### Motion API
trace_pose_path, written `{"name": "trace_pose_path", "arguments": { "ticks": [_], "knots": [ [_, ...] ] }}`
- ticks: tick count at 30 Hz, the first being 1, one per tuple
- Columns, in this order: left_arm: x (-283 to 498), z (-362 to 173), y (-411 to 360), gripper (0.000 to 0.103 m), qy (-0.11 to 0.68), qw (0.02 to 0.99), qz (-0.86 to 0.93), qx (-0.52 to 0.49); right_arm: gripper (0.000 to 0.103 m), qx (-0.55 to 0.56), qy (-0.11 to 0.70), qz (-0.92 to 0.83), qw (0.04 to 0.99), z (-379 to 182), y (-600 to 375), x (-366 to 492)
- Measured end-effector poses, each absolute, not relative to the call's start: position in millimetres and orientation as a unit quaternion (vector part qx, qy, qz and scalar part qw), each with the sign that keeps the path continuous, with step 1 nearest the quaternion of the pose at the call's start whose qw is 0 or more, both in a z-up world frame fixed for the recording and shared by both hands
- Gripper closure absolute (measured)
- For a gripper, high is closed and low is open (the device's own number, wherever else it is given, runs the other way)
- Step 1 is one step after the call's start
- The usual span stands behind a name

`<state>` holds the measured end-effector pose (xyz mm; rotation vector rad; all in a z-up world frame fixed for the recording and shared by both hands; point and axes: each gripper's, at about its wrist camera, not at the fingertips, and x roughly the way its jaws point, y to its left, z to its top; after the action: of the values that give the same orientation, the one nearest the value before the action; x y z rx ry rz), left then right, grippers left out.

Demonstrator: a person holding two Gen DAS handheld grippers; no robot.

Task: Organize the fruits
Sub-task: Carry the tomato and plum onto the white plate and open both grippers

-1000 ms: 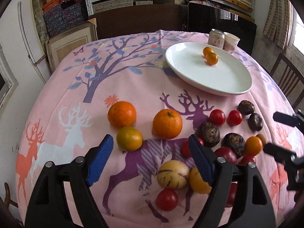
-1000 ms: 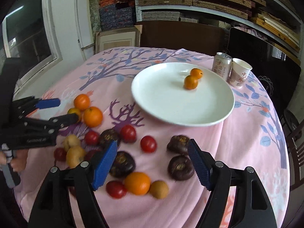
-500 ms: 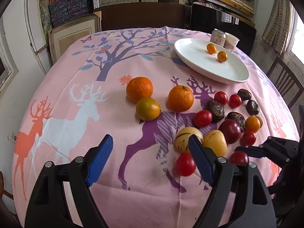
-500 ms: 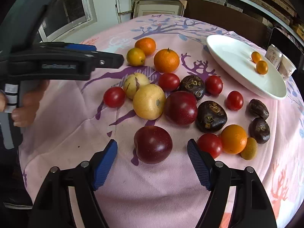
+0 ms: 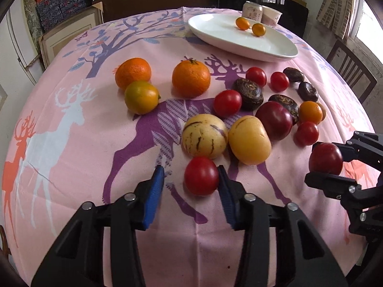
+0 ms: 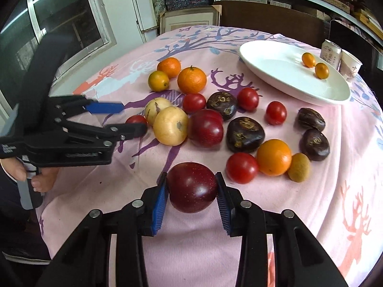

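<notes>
Many fruits lie on a pink deer-print tablecloth (image 5: 71, 143). My right gripper (image 6: 191, 191) is shut on a dark red plum (image 6: 192, 187); it also shows in the left wrist view (image 5: 325, 159). My left gripper (image 5: 190, 181) is open around a red tomato (image 5: 201, 175), its right pad touching the tomato, the left pad apart. Two yellow striped melons (image 5: 204, 136) lie just beyond. A white plate (image 5: 229, 40) at the far side holds two small kumquats (image 5: 258, 29). The left gripper also shows in the right wrist view (image 6: 126, 118).
Oranges (image 5: 191, 79), more tomatoes (image 5: 227, 102), a second plum (image 5: 275, 119) and dark wrinkled fruits (image 5: 249, 93) crowd the middle. A can (image 5: 252, 13) and a paper cup (image 5: 271, 16) stand behind the plate. A chair (image 5: 352, 71) stands at the right.
My right gripper has closed on the plum that lay between its fingers. My left gripper has moved forward and narrowed around the red tomato.
</notes>
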<state>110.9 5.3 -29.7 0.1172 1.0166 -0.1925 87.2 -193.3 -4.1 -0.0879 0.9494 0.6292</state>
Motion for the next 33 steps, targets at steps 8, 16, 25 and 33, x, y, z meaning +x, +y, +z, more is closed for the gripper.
{"name": "trace_pose_path", "arguments": {
  "ticks": [8, 16, 25, 33],
  "knots": [
    [98.5, 4.1, -20.9, 0.079, 0.451, 0.883, -0.099, 0.087, 0.064, -0.025, 0.422, 0.296, 0.856, 14.2, -217.5, 90.3],
    [123.9, 50.0, -46.3, 0.079, 0.408, 0.906, -0.082, 0.081, 0.064, 0.005, 0.39, 0.244, 0.888, 41.7, -262.4, 124.7],
    [195.3, 53.1, -76.9, 0.079, 0.411, 0.907, -0.076, 0.051, 0.064, 0.018, 0.372, 0.206, 0.905, 52.3, -279.8, 182.8],
    [252.8, 31.5, -90.1, 0.079, 0.433, 0.898, -0.07, 0.013, 0.064, 0.019, 0.388, 0.184, 0.903, 35.2, -275.8, 236.0]
  ]
}}
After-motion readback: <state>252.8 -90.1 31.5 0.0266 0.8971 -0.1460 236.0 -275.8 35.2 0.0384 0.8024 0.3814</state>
